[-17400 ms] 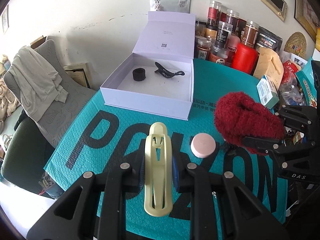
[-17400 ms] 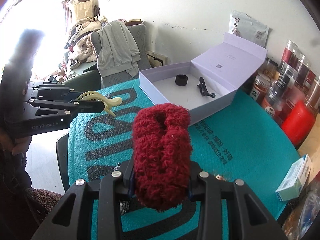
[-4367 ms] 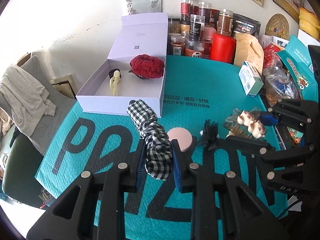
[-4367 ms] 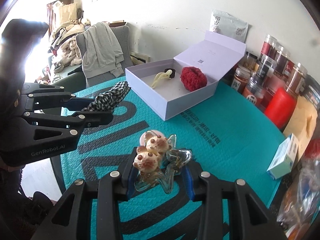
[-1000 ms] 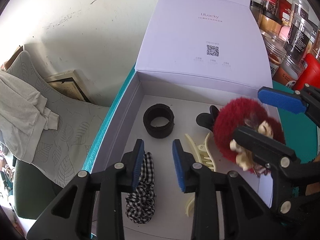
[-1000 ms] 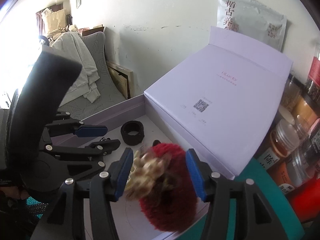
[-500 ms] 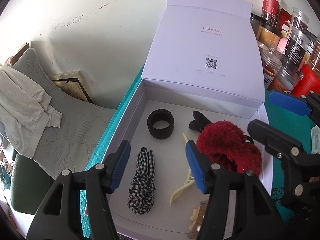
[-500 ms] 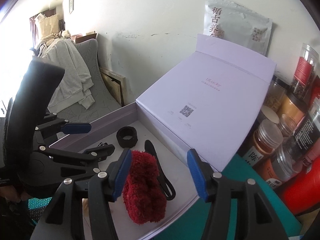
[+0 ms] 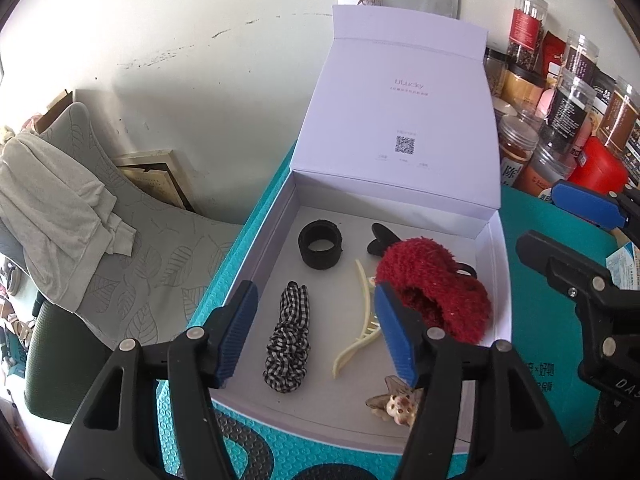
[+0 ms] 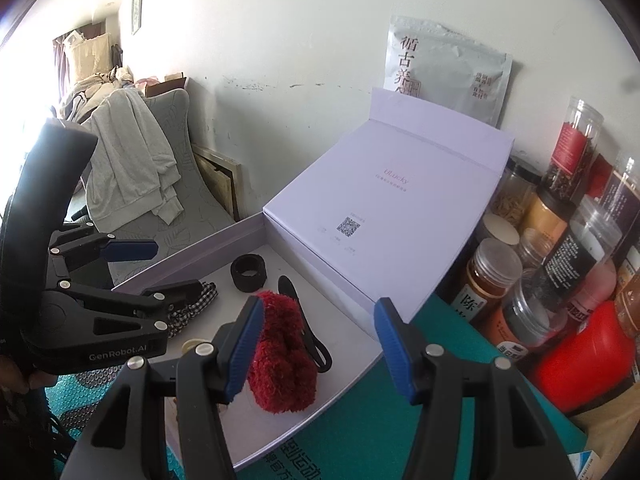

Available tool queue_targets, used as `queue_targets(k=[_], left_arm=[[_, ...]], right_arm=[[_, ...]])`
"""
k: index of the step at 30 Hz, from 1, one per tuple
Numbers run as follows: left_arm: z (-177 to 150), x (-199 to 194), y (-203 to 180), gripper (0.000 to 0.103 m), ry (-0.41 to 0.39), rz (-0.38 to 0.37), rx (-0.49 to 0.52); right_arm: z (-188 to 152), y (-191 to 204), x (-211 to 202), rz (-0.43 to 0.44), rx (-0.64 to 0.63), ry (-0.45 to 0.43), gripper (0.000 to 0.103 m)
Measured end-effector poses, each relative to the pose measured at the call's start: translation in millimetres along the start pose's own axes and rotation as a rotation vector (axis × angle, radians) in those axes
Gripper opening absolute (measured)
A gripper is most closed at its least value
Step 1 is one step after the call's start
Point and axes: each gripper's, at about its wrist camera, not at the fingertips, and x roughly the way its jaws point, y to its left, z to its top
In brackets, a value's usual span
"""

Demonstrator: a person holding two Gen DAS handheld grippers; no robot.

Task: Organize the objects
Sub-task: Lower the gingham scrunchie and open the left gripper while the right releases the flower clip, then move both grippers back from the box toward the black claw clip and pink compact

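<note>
Box (image 9: 256, 236) front edge cut off by both tools; left tool (image 9: 316, 332) opening, empty; right tool (image 10: 318, 344) wide, empty.

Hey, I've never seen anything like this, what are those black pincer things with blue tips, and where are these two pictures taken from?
They are hand-held tongs, one in each of a person's hands, each with a camera looking along its two fingers. One picture is from the left tongs, whose jaws are opening with nothing between them; the other is from the right tongs, open and empty too. Both hover over an open white box on a teal mat. In the box lie a checked scrunchie, a black hair band, a cream claw clip, a red fluffy scrunchie, a black clip and a small clip with animal figures.
</note>
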Motion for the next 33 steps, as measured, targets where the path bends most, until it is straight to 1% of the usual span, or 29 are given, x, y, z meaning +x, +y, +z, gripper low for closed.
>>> queue_targets(k=[4, 6, 10, 11, 14, 18, 21, 24, 29, 33], left_arm=[[-2, -21, -4, 0.063, -0.02, -0.005, 0.002], [-4, -32, -5, 0.066, -0.033, -0.003, 0.005], [-9, -54, -10, 0.07, -0.051, -0.007, 0.019], [-10, -59, -11, 0.072, -0.054, -0.005, 0.024], [-15, -76, -14, 0.076, -0.067, 0.007, 0.033], [-21, -96, -16, 0.08, -0.088, 0.003, 0.036], [-29, -110, -17, 0.081, -0.098, 0.007, 0.039], [-37, -123, -18, 0.082, -0.105, -0.007, 0.032], [-50, -143, -16, 0.082, -0.127, -0.005, 0.005], [-61, -156, -17, 0.082, -0.127, 0.001, -0.004]], right_arm=[[1, 6, -19, -0.021, -0.018, -0.022, 0.058], [1, 7, -28, -0.02, -0.016, -0.031, 0.058], [1, 10, -46, -0.029, -0.005, -0.047, 0.058], [0, 11, -49, -0.038, -0.005, -0.05, 0.059], [-2, 14, -63, -0.062, 0.009, -0.064, 0.069], [-6, 16, -79, -0.075, 0.022, -0.078, 0.073], [-10, 17, -90, -0.081, 0.038, -0.077, 0.073], [-15, 17, -97, -0.099, 0.05, -0.072, 0.073], [-24, 18, -111, -0.126, 0.066, -0.056, 0.073], [-34, 19, -123, -0.128, 0.077, -0.051, 0.073]])
